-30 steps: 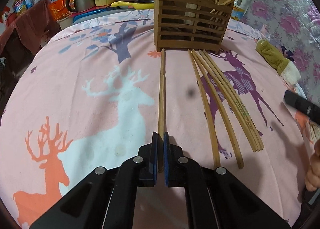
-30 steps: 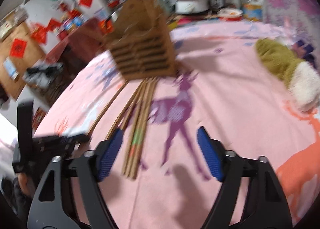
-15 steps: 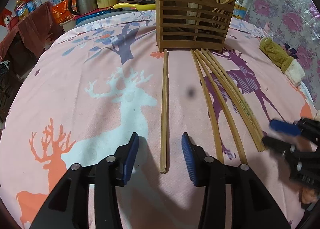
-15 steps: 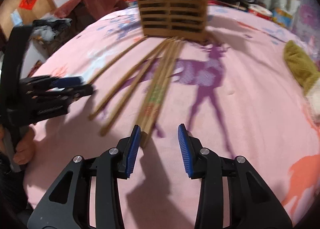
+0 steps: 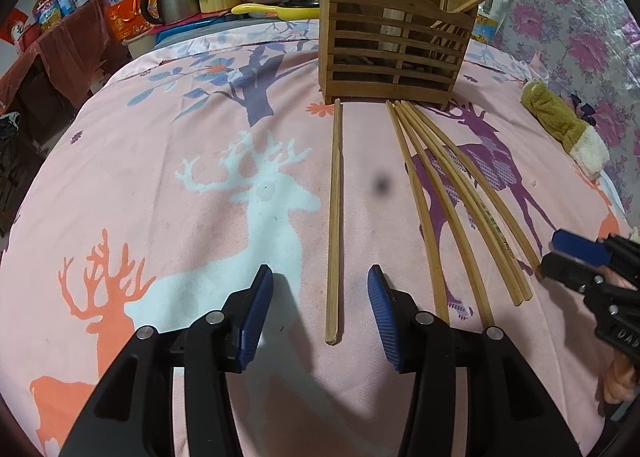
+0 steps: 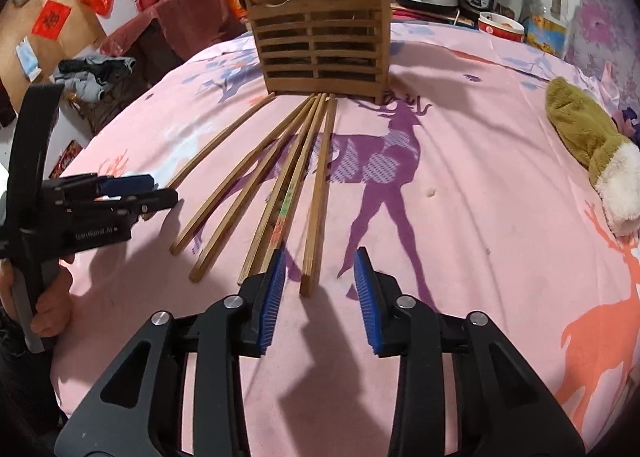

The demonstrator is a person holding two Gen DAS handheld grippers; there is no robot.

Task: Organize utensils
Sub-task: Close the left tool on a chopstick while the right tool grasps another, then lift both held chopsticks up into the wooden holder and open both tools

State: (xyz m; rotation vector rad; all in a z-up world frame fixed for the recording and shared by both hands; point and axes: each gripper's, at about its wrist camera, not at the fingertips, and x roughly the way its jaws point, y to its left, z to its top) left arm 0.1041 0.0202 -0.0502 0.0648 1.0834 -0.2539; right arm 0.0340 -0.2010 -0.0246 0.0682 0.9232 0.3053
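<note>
1. Left wrist view: my left gripper is released, its blue pads standing clear on either side of a single chopstick that lies flat on the pink deer-print cloth; neither pad touches the wood.
2. That chopstick runs straight away from me, its far tip just short of the wooden slatted holder; a few chopsticks already stand in the holder's right-hand side.
3. Right of it lie five more chopsticks, fanned out from the foot of the holder and well apart from the single one at their near ends.
4. Right wrist view: my right gripper is closing, with the near end of the rightmost chopstick between the pads; neither pad presses on it yet, so nothing is held.
5. I judge the step in hand to be the pick-up on the right: one stick out of the fan, bound for the holder.
6. The next move calls for finishing the squeeze squarely on that one stick; the left pad stands at the tip of the neighbouring printed chopstick, so I must mind not to drag that one along.
7. After that, a lift, a tilt upright and a drop into the holder's open top; a thin stick may swivel if pinched too near its end.
</note>
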